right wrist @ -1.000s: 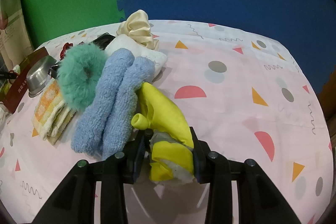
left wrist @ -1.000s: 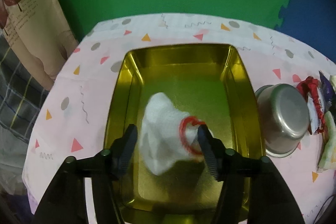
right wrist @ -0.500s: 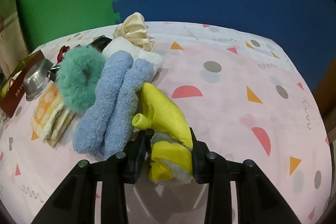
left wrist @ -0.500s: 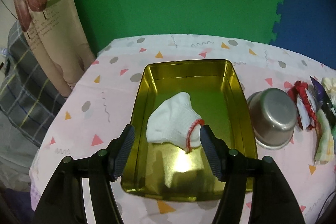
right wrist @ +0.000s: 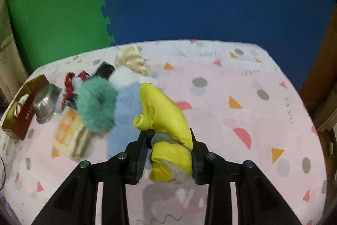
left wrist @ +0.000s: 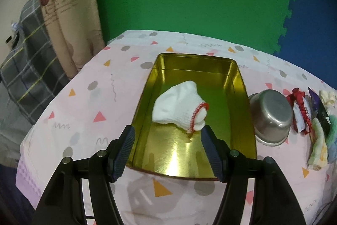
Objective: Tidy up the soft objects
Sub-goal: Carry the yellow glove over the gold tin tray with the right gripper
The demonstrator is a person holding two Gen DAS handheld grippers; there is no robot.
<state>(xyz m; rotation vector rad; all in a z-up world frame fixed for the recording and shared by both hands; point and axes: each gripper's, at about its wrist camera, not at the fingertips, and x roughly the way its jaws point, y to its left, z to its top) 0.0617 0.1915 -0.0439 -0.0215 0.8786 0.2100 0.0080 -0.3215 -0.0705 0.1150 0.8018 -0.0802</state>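
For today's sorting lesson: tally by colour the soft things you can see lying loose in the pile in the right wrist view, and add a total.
Green: 1, the fluffy ring
Blue: 1, the towel
Cream: 1, the scrunchie
White: 1, the cloth
Orange check: 1, the folded cloth
Total: 5

Patterned pink tablecloth (left wrist: 88, 98), gold tray (left wrist: 248, 119), steel bowl (left wrist: 271, 117), seemingly fluffy cloths (right wrist: 96, 107)

Your light comes from overhead and is fairly dim: it glares off the gold tin's floor (left wrist: 179, 159) at 6 o'clock. The right wrist view smears the soft pile (right wrist: 94, 107) toward 9 o'clock. Both fisheye frames bend and blacken at the corners.
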